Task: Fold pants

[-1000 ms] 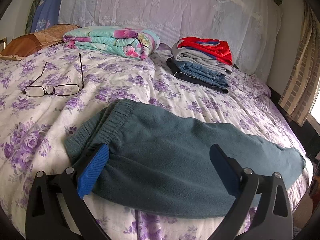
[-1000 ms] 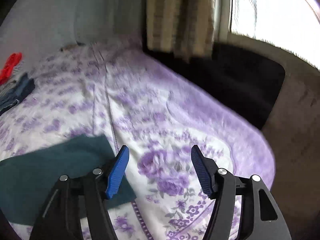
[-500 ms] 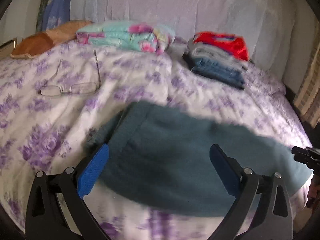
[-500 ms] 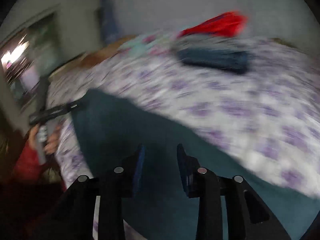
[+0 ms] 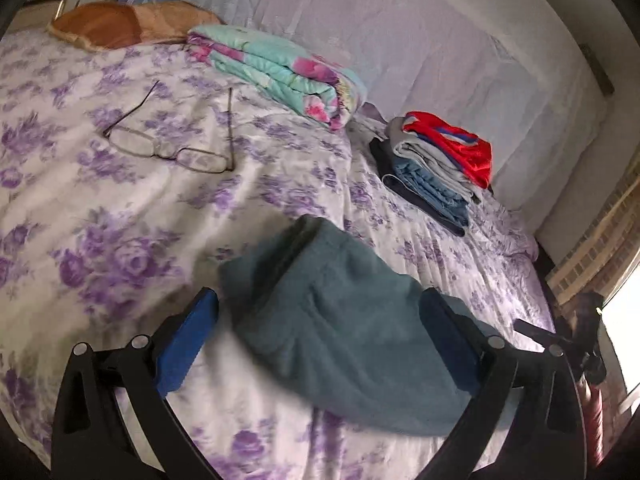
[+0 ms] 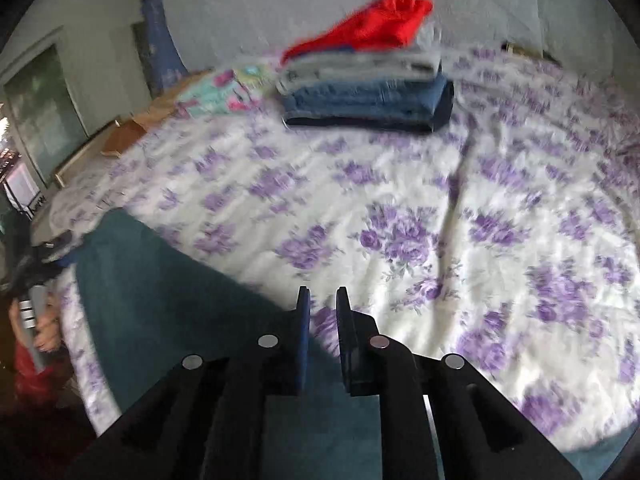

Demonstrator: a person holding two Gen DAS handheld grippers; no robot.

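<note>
Teal pants (image 5: 340, 332) lie flat on the flowered bedspread (image 5: 120, 208). Left gripper (image 5: 320, 336) is wide open and empty, waistband end spread between and beyond its pads. Right gripper (image 6: 322, 320) jaws have just been closing to a narrow gap at the pants' far edge; can't tell if fabric is pinched.

The pants (image 5: 344, 332) were soft, fuzzy and dark blue-green. They lay flat on the bed (image 5: 120, 216), along its near edge, on the sheet with purple flowers. The stretchy waist end pointed toward the middle of the bed and looked a little bunched up. The leg end reached toward the bed's far corner by the window. In the right wrist view the pants (image 6: 168, 292) looked blurry.
</note>
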